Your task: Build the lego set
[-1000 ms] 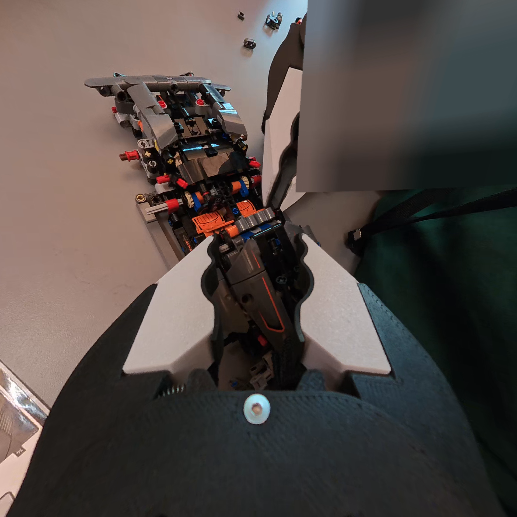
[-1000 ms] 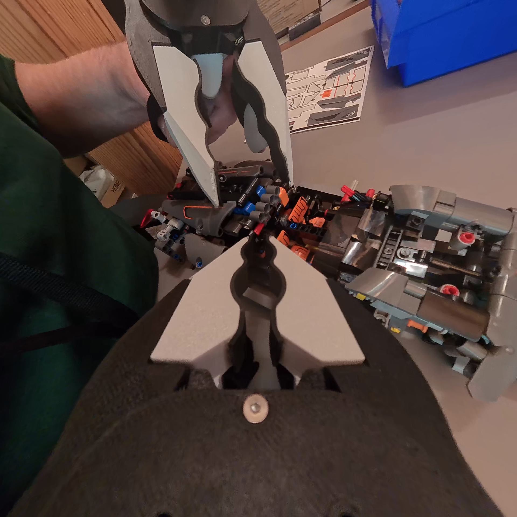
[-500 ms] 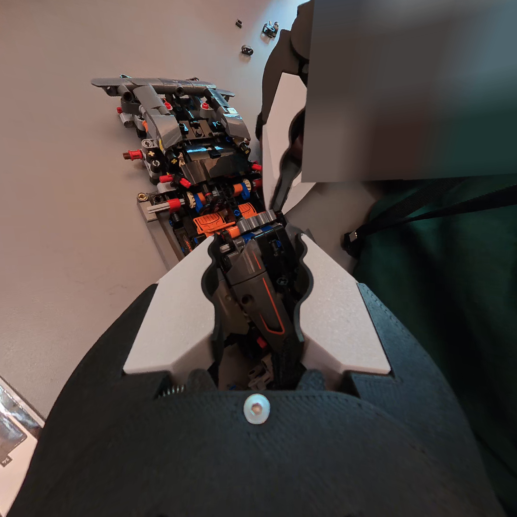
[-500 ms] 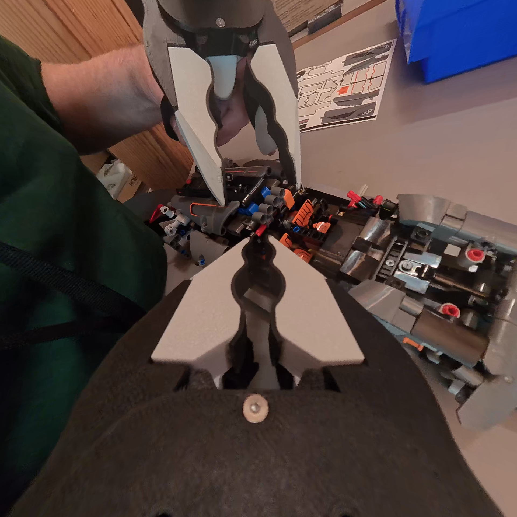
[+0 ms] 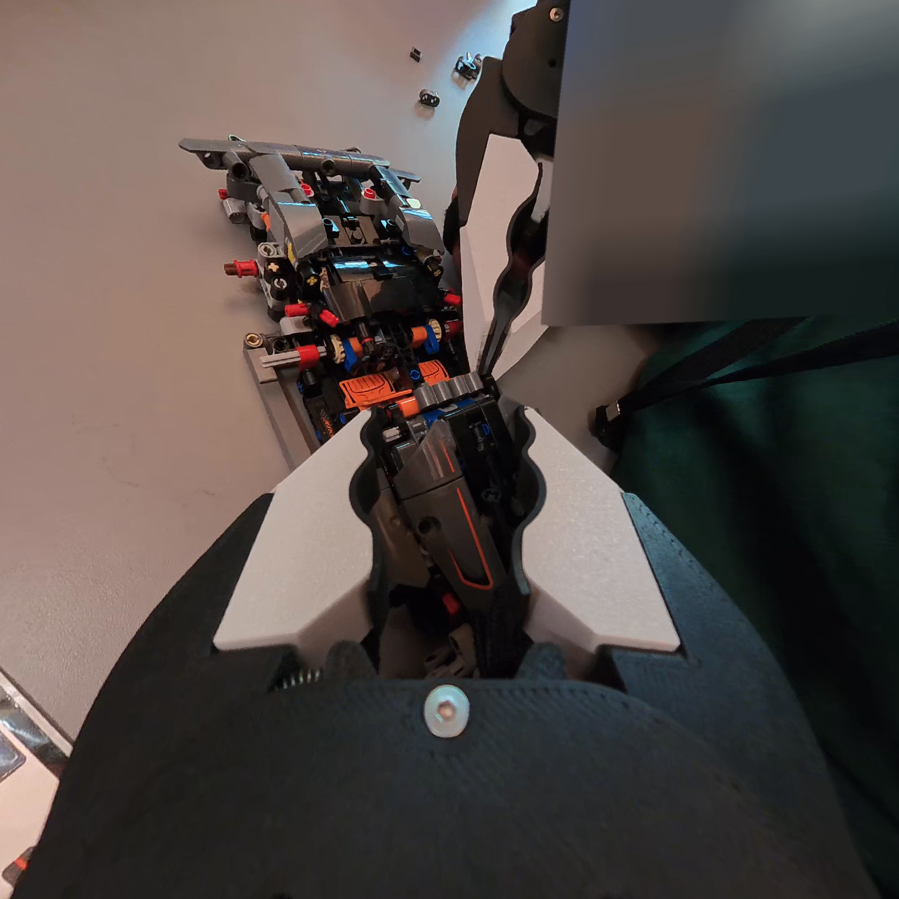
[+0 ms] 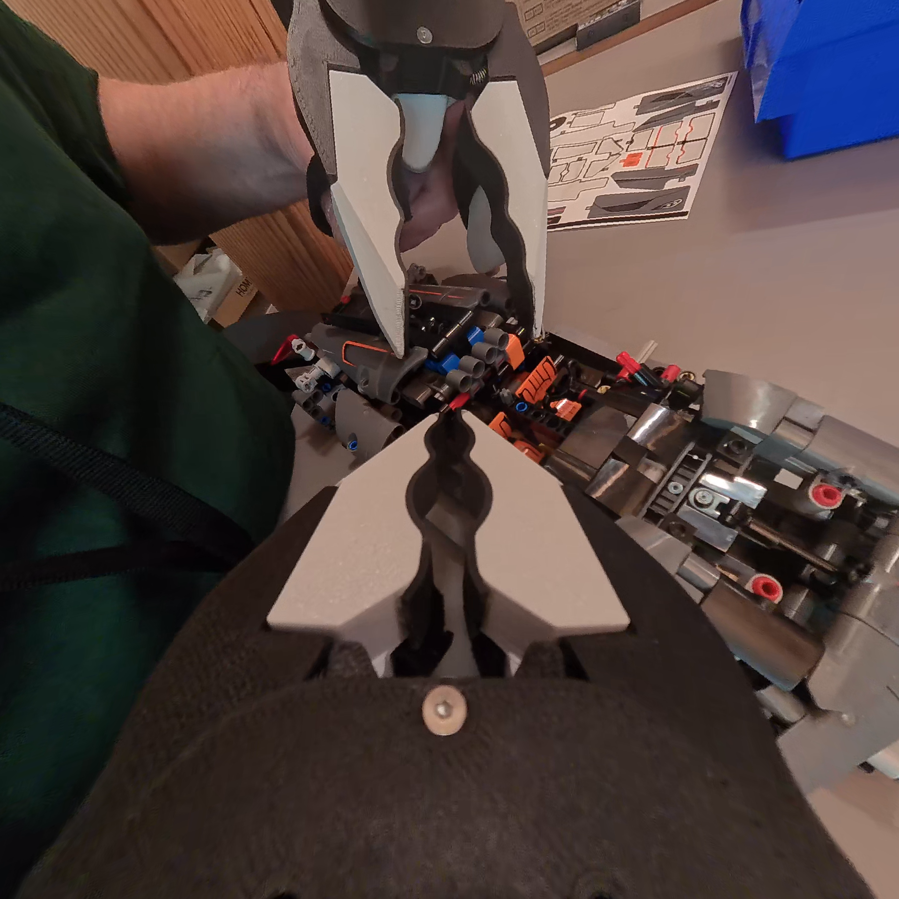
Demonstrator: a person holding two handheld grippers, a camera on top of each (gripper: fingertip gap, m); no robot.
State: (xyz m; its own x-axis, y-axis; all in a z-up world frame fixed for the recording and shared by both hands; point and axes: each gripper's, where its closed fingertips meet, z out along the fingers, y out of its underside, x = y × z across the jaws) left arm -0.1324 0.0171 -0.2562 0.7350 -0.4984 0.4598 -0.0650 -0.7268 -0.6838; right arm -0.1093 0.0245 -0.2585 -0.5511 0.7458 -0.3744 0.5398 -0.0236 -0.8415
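Observation:
A partly built dark grey, black and orange lego car [image 5: 360, 272] lies on the grey table, its rear end toward me. My left gripper [image 5: 445, 411] is shut on that rear end, around a dark panel with an orange stripe [image 5: 452, 535]. The right wrist view shows the left gripper [image 6: 467, 340] coming down from above onto the car [image 6: 681, 486]. My right gripper [image 6: 450, 413] is shut, with its tips at a small red pin [image 6: 457, 403] beside a row of grey cylinders [image 6: 479, 362]. In the left wrist view the right gripper [image 5: 486, 374] touches that row's end.
A sticker sheet [image 6: 627, 155] lies on the table beyond the car, and a blue bin [image 6: 827, 73] stands at the back right. Small loose parts [image 5: 428, 97] lie past the car's front. A booklet corner [image 5: 19, 749] is at the lower left. The person's green garment [image 5: 754, 535] is close on the right. My two grippers' fingertips are within a few centimetres of each other.
Both grippers keep their positions on the car's rear. The car's front has swung slightly, and the left gripper sits a little lower in the right wrist view.

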